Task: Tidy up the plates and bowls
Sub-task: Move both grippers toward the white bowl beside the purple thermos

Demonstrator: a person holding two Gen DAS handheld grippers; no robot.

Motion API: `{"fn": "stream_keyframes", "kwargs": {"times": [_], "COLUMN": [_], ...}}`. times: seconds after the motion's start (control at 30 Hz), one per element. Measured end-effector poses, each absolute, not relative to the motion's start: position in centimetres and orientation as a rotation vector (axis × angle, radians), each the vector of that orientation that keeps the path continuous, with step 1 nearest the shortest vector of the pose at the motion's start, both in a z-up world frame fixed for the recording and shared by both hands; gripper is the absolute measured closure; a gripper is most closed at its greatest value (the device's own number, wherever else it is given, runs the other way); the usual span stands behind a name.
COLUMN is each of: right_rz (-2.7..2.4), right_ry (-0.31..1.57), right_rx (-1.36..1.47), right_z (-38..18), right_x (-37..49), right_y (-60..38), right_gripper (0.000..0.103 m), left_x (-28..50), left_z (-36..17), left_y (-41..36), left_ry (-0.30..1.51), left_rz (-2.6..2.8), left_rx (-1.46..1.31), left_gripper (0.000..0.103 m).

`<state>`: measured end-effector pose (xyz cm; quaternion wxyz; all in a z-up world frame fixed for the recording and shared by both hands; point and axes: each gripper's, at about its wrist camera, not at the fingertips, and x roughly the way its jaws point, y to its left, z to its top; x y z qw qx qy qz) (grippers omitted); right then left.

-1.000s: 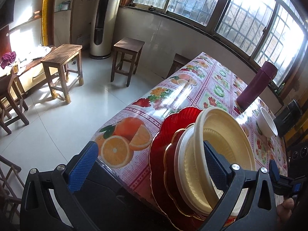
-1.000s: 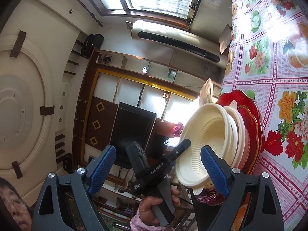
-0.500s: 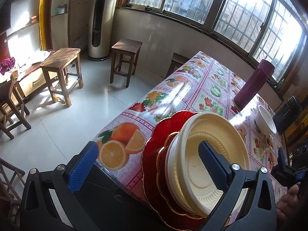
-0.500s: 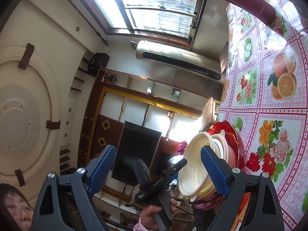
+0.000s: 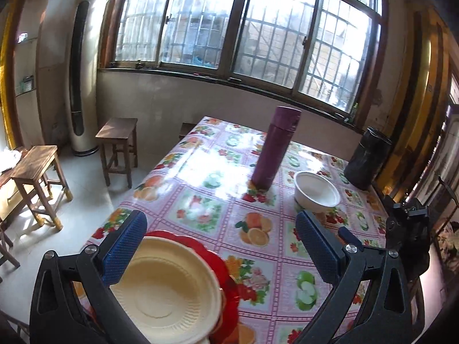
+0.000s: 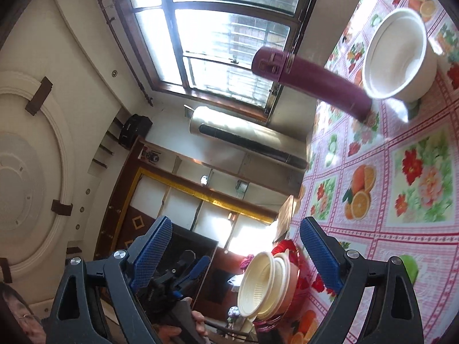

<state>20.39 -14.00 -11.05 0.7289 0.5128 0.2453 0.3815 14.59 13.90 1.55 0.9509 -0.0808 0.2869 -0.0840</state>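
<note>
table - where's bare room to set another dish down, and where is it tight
The widest bare patch of the table runs from the stacked plates at the near edge up to the purple flask, out to the left edge. A second lies right of the stack, in front of the white bowl. It is crowded where flask, bowl and black canister cluster.

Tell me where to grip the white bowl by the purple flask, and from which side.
Grip the white bowl by its thin upper rim, one finger inside, one outside. It stands upright and open-topped; come from the near side, since the purple flask stands close on its far left.
</note>
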Motion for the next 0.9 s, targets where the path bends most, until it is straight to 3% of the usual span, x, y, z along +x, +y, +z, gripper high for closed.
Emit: {"fn": "stream_keyframes", "kwargs": {"times": [0.47, 0.9], "right_rz": [0.643, 0.464], "right_ry": [0.448, 0.484], "right_rx": [1.195, 1.127], "right_z": [-11.6, -11.6], "right_x": [19.0, 20.8], "right_y": [-24.3, -30.7], "right_gripper": [0.009, 0.009], "left_x": [22.7, 28.5], "left_z": [-3.0, -5.6], "left_y": [-1.9, -7.9], "left_ry": [0.68, 0.725], "left_rz": [-0.243, -0.265], "left_rx": [-0.036, -0.015], "left_gripper": [0.0, 0.0]}}
